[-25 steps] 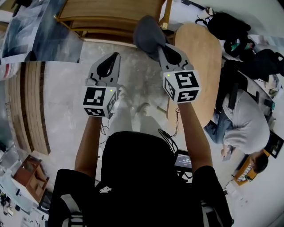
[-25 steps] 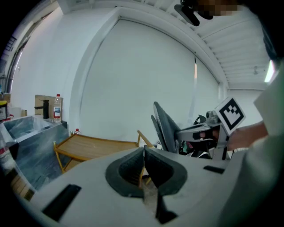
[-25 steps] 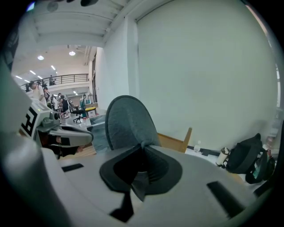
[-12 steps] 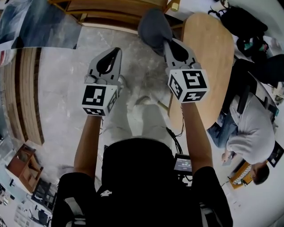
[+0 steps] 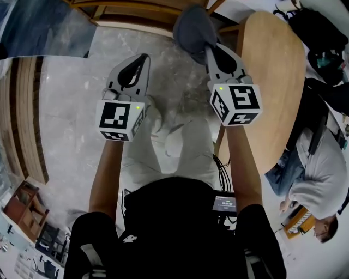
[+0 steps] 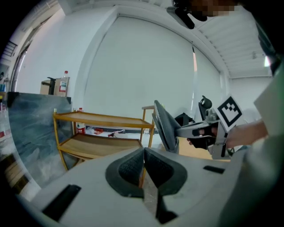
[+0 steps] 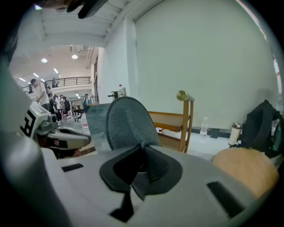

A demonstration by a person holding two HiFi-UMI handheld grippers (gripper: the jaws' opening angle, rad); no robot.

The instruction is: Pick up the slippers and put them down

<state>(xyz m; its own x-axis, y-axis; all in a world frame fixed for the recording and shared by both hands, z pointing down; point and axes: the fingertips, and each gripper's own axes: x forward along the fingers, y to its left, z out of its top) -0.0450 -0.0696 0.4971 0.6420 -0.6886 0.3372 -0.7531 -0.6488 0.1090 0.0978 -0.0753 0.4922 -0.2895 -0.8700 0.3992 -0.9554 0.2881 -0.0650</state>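
Observation:
A grey slipper hangs off the floor, pinched at its edge by my right gripper, which is shut on it. In the right gripper view the slipper stands upright just past the closed jaws of the right gripper. My left gripper is level with it on the left, shut, with nothing between its fingers. The left gripper view shows the left gripper with its pads together, and the slipper edge-on beyond them, held by the right gripper.
A wooden shelf rack stands ahead on the stone floor. A round wooden table is close on the right, with backpacks and a seated person beyond it. Wooden slats and a blue-grey panel lie left.
Both grippers have come down side by side, the slipper still in the right one. The floor and table now look nearer, and the shelf rack has slid toward the top edge.

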